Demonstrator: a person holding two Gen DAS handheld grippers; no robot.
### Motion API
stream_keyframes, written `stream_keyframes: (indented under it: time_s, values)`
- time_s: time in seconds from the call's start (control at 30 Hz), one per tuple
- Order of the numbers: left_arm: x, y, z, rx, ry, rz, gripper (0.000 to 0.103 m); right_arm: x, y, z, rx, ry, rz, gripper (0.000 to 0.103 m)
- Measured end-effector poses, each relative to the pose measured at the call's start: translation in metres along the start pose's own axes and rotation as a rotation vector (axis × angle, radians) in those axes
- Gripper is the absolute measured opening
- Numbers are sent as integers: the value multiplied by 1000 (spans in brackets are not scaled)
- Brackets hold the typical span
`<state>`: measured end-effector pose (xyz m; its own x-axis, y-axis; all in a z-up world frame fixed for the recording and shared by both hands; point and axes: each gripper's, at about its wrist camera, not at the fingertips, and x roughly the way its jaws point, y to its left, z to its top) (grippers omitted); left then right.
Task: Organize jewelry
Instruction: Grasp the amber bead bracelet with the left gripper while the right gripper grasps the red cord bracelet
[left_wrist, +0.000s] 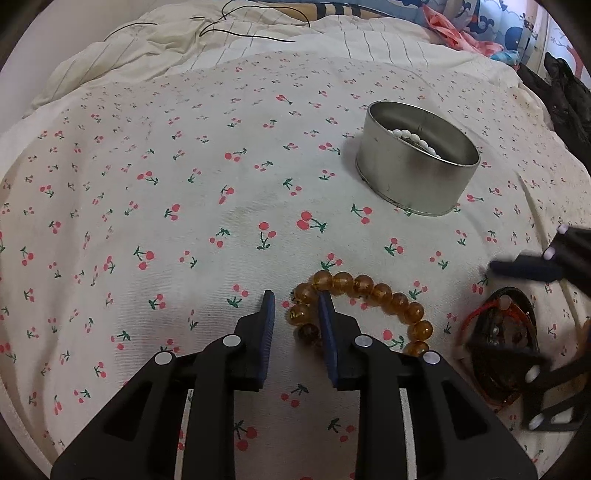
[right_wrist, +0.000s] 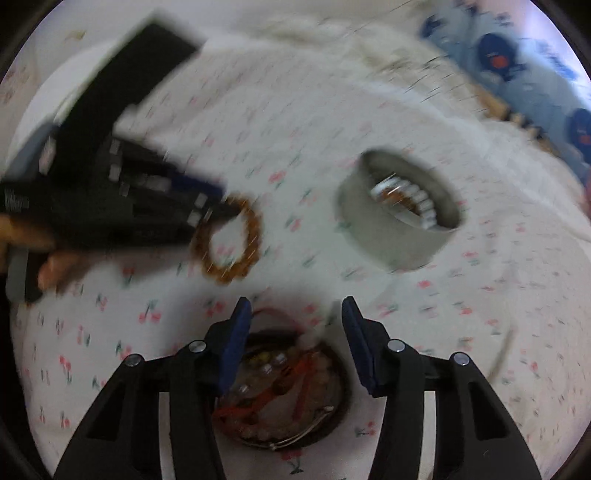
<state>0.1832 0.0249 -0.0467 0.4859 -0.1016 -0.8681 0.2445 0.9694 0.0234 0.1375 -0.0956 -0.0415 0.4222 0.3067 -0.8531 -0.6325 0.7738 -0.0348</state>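
An amber bead bracelet (left_wrist: 373, 295) lies on the cherry-print cloth. My left gripper (left_wrist: 295, 299) is open, with its right finger standing inside the bracelet's loop and several beads between the jaws. The bracelet also shows in the blurred right wrist view (right_wrist: 229, 240), with the left gripper (right_wrist: 207, 206) at its edge. A round metal tin (left_wrist: 413, 177) holds a white bead bracelet (left_wrist: 413, 139). My right gripper (right_wrist: 295, 314) is open and empty above a pile of bracelets (right_wrist: 284, 384), among them red cord ones.
The cherry-print cloth (left_wrist: 184, 184) covers a bed. Rumpled striped bedding (left_wrist: 184, 40) with a thin black cable lies behind it. Dark clothing (left_wrist: 565, 92) sits at the far right. The tin (right_wrist: 399, 221) stands beyond the right gripper.
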Motion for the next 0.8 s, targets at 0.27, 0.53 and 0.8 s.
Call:
stream_keyframes:
  time_s: [0.27, 0.53, 0.8]
  values:
    - [1, -4, 0, 14, -1, -6, 31, -2, -7, -8, 17, 27, 55, 50]
    - [2, -4, 0, 12, 0, -10, 32, -7, -14, -7, 76, -8, 74, 25]
    - [3, -4, 0, 18, -1, -10, 32, -21, -27, -6, 170, -63, 99, 26]
